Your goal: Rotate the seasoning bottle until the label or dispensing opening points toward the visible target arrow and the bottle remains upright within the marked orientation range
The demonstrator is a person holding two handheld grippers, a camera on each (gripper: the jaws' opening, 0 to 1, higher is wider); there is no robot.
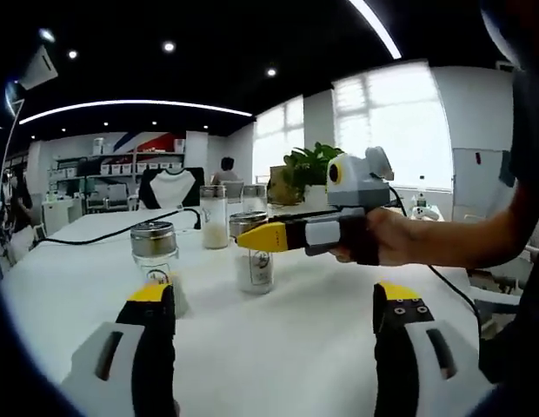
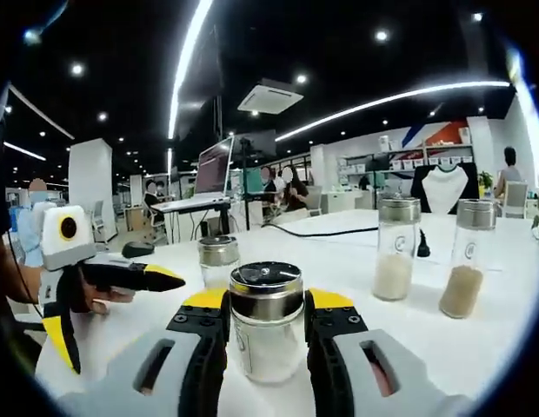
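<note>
- right gripper point(image 2: 266, 323) jaws clamped on seasoning bottle point(image 2: 266, 323), upright between them
- left gripper point(image 1: 274, 300) spread wide, holding nothing; table point(image 1: 304, 347) ahead
- no arrow visible; rotation progress unclear, probably pending

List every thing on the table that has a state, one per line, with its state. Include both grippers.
Right gripper: jaws against the sides of a seasoning bottle.
Gripped seasoning bottle: upright, metal cap on, white contents.
Left gripper: open, holding nothing.
Short jar: upright, capped, standing free.
Two tall bottles: upright, capped, partly filled.
Black cable: lying slack across the white table.
</note>
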